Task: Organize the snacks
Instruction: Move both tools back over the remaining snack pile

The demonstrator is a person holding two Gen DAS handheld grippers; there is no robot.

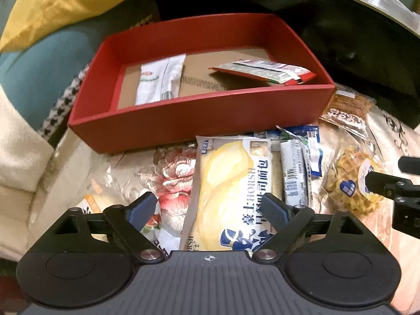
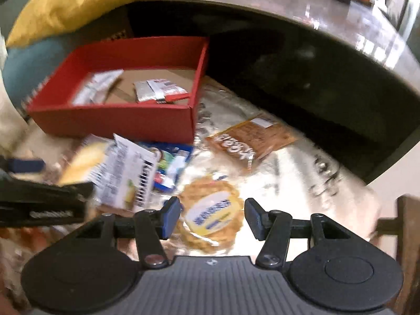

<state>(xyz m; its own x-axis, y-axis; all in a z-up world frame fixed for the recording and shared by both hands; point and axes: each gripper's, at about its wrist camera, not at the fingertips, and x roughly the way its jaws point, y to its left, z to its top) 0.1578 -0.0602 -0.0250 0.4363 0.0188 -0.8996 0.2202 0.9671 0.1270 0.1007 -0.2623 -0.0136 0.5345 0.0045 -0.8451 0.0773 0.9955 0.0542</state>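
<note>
Nearest the left wrist camera, the left tongs (image 1: 207,207) stand wide apart over a yellow-and-white bread packet (image 1: 231,191), which lies flat on the flowered cloth (image 1: 170,173) of the desk with its lower part between the 2 blue pads; the pads do not press on it. Just right of that packet lies a narrow white-and-blue wrapper (image 1: 294,173), and further right a clear bag of round waffle snack (image 1: 351,181), with the tip of the right tongs reaching in over it from the right edge. Seen from the right wrist, the right tongs (image 2: 212,216) are partly open, their pads on either side of the waffle bag (image 2: 210,218) below them; whether the pads touch it cannot be told, as that view is blurred. A brown snack packet (image 2: 249,141) lies beyond the waffle bag, near the right corner of the red box (image 1: 199,120). The red box sits at the far side of the cloth, touching the top edge of the bread packet, and holds 2 items: a white sachet (image 1: 157,81) at its left and a red-and-green sachet (image 1: 265,71) at its right. A yellow cushion (image 2: 86,2) lies behind the box.
</note>
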